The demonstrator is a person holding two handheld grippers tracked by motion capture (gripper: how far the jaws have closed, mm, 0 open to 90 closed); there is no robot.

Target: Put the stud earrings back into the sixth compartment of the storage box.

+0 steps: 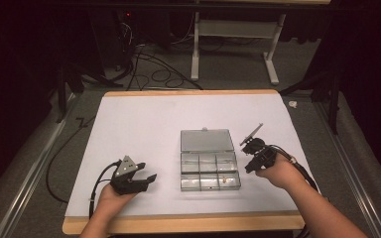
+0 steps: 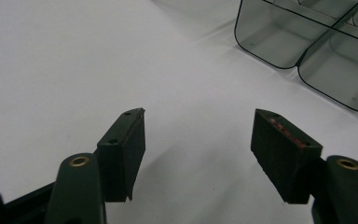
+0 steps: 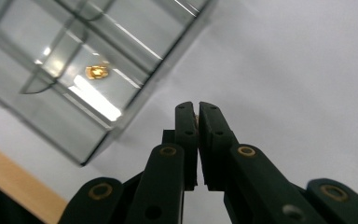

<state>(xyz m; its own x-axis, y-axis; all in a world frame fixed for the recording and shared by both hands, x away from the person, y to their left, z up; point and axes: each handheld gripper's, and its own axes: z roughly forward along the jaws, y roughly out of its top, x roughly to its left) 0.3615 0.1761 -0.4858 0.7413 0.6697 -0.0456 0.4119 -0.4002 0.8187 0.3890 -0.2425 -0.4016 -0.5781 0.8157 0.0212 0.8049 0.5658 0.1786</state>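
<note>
A clear plastic compartment box (image 1: 210,171) lies open mid-table, its lid (image 1: 207,140) flat behind it. One small brass piece (image 3: 97,71) sits in a compartment at the box's right side. My left gripper (image 1: 148,171) rests on the white sheet left of the box, open, with nothing between its fingers (image 2: 126,149); the box's corner (image 2: 279,46) is ahead to the right. My right gripper (image 1: 248,168) hovers just right of the box, tilted down. Its jaws are shut (image 3: 196,109), and a tan sliver shows between the pads.
A white sheet (image 1: 144,124) covers the wooden table, whose front edge (image 1: 178,223) runs near my hands and shows as a wood strip (image 3: 9,177). Cables trail from both grippers. Beyond the table are floor cables (image 1: 154,69) and a white stand (image 1: 233,44).
</note>
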